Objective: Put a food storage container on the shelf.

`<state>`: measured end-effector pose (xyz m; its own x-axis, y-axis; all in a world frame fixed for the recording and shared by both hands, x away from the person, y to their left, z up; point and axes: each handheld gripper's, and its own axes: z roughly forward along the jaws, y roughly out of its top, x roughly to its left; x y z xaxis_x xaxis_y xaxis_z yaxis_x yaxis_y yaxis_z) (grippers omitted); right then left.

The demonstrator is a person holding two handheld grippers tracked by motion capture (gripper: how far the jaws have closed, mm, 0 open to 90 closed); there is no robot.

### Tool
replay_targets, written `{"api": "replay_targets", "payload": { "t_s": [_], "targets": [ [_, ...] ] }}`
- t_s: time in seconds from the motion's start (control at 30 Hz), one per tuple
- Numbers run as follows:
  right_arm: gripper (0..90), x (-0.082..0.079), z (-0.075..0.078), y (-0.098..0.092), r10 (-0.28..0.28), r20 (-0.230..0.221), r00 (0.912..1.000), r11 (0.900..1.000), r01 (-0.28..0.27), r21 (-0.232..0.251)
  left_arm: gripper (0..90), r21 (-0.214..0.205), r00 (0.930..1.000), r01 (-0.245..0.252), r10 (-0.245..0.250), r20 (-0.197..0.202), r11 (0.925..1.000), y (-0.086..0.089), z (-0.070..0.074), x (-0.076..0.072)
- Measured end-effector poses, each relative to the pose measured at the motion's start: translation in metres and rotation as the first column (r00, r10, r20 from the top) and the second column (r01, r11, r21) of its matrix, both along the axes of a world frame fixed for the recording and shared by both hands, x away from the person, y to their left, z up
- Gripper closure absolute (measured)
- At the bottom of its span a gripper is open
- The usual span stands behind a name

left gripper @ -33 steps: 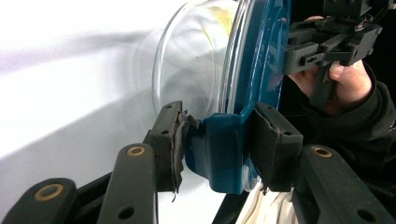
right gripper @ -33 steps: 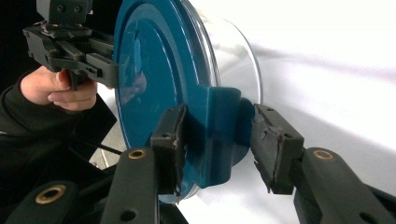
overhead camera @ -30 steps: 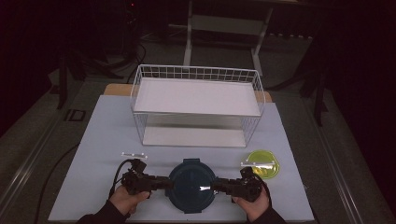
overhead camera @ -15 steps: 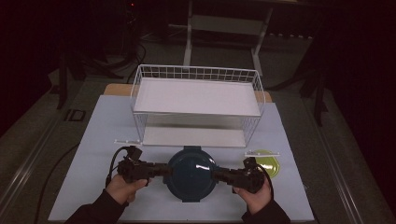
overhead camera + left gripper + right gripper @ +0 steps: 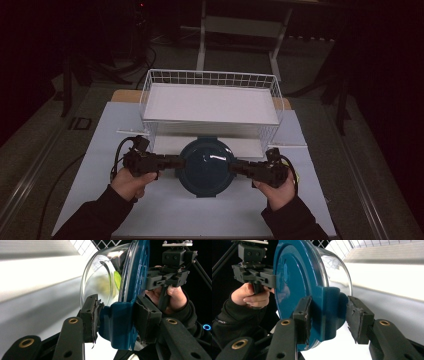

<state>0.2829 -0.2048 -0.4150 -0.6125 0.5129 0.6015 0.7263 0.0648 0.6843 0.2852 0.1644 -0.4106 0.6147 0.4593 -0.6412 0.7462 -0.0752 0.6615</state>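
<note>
We are holding the lidded glass bowl (image 5: 205,167) near the table's (image 5: 100,145) front edge, left gripper (image 5: 172,161) and right gripper (image 5: 235,167) each pinching a blue lid tab, treating it as heavy, stiff, slippery and breakable.

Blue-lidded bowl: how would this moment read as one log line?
left gripper: grips bowl tab | right gripper: grips opposite tab | glass bowl: held before wire basket

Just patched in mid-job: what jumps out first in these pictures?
A round glass container with a blue lid sits at the centre of the high view, clamped from both sides: the left gripper and the right gripper each grip one of the lid's side tabs. Right behind it stands a white wire rack on the pale table. In the left gripper view something yellow-green shows through the glass.
</note>
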Motion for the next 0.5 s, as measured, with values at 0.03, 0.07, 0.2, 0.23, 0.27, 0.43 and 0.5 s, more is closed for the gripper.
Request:
{"api": "replay_targets", "payload": {
  "t_s": [0.03,0.07,0.2,0.23,0.27,0.43,0.5],
  "targets": [
    [56.3,0.004,0.006,0.0,-0.005,0.003,1.0,1.0,0.005,0.007,56.5,-0.005,1.0,-0.002,0.002,0.001,1.0,0.0,0.004,0.002],
    [56.3,0.004,0.006,0.0,-0.005,0.003,1.0,1.0,0.005,0.007,56.5,-0.005,1.0,-0.003,0.003,0.006,1.0,0.0,0.007,0.004],
    [56.3,0.014,0.018,0.001,-0.002,0.008,1.0,0.9997,0.002,0.022,56.6,-0.008,0.9996,-0.011,0.011,0.026,0.9999,0.001,0.022,0.013],
    [56.3,0.016,0.02,0.001,-0.005,0.009,0.9999,0.9996,0.005,0.027,56.6,-0.006,0.9994,-0.01,0.01,0.033,0.9999,0.002,0.027,0.017],
    [56.4,0.019,0.025,0.001,-0.003,0.014,0.9999,0.9997,0.002,0.023,56.6,-0.01,0.9992,-0.017,0.017,0.037,0.9998,0.002,0.031,0.019],
    [56.3,0.035,0.042,0.002,-0.013,0.032,0.9994,0.9992,0.012,0.039,56.6,-0.025,0.9973,-0.032,0.034,0.066,0.9992,0.003,0.05,0.036],
    [56.4,0.041,0.049,0.001,-0.021,0.036,0.9991,0.9987,0.019,0.047,56.6,-0.027,0.9978,-0.028,0.03,0.059,0.9992,0.002,0.055,0.043]
  ]
}}
